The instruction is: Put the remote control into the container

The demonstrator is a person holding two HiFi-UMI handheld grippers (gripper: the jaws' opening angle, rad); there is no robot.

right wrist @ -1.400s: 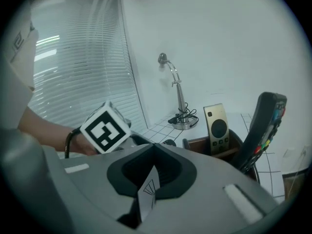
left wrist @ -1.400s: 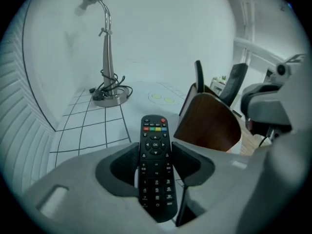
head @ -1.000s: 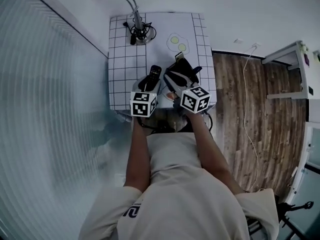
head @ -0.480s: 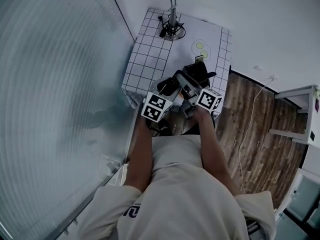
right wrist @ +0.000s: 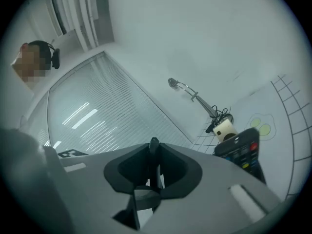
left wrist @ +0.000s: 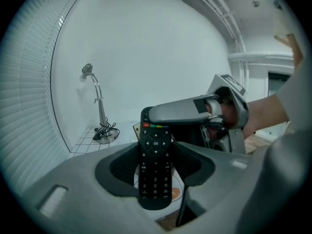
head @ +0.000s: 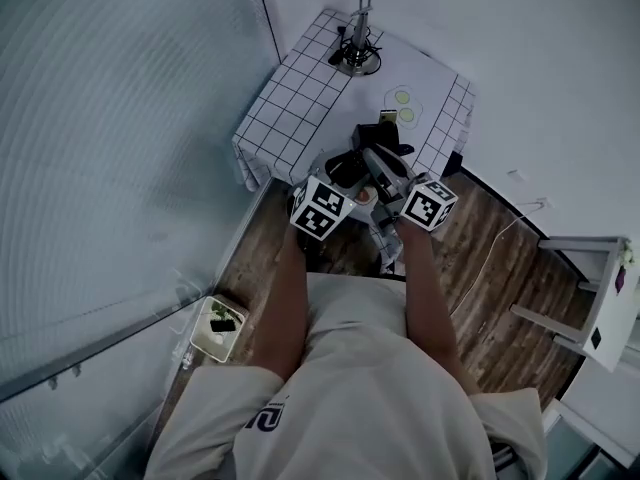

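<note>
head view: high, on person's head, looks steeply down past torso [head: 370,388]; table [head: 290,108] far off at 12 o'clock, blinds [head: 120,118] at 9, floor [head: 500,258] at 3.
left gripper view: right behind own jaws, faces table corner and white wall [left wrist: 161,43]; remote [left wrist: 156,150] very near at centre, lamp [left wrist: 97,106] far at 9.
right gripper view: behind own jaws, faces about level toward blinds and wall; lamp at 3, remote at 4.
shared: all three catch table, lamp; both gripper views catch remote.
</note>
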